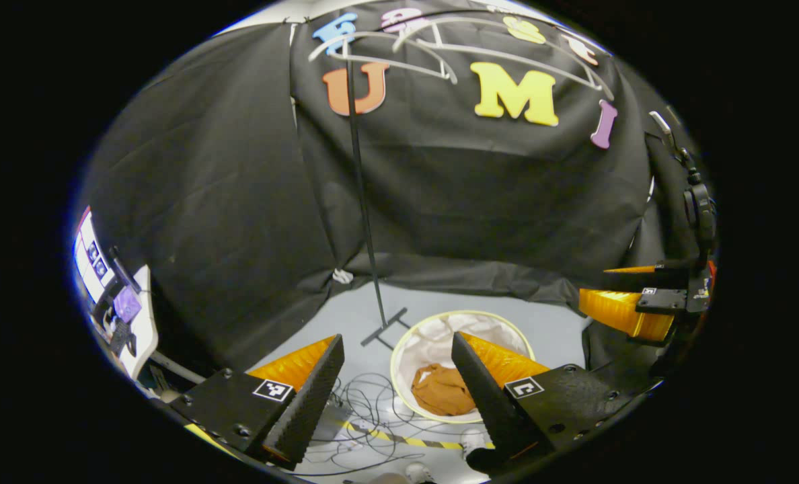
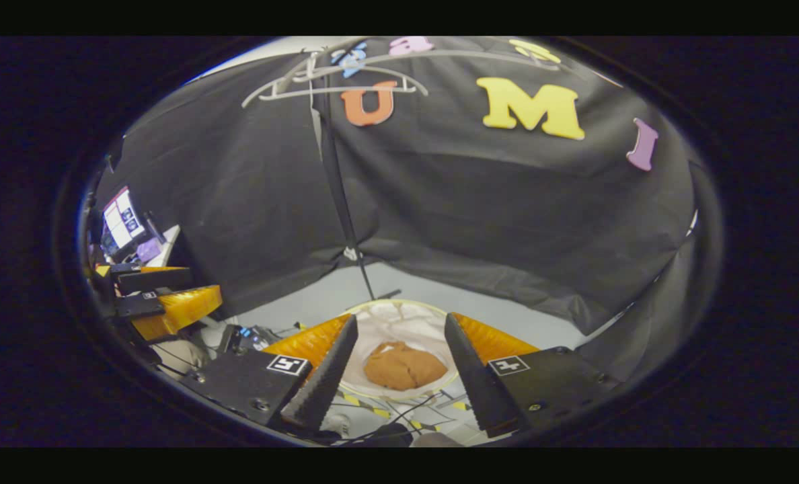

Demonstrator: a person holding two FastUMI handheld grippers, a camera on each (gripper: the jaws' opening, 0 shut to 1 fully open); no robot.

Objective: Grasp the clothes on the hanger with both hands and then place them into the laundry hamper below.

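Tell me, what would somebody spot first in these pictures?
Probably the brown garment bunched in the bottom of the round white laundry hamper on the grey floor. Above it, bare white hangers hang on a thin black stand. Both the left gripper and right gripper are open, holding nothing.

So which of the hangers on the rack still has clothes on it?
None: the white hangers hang bare on the rack. The brown garment lies in the hamper.

A crumpled brown garment (image 1: 442, 390) (image 2: 404, 366) lies bunched at the bottom of the round, white-lined laundry hamper (image 1: 413, 343) (image 2: 372, 323), while bare white hangers (image 1: 399, 50) (image 2: 335, 81) hang high above the hamper.
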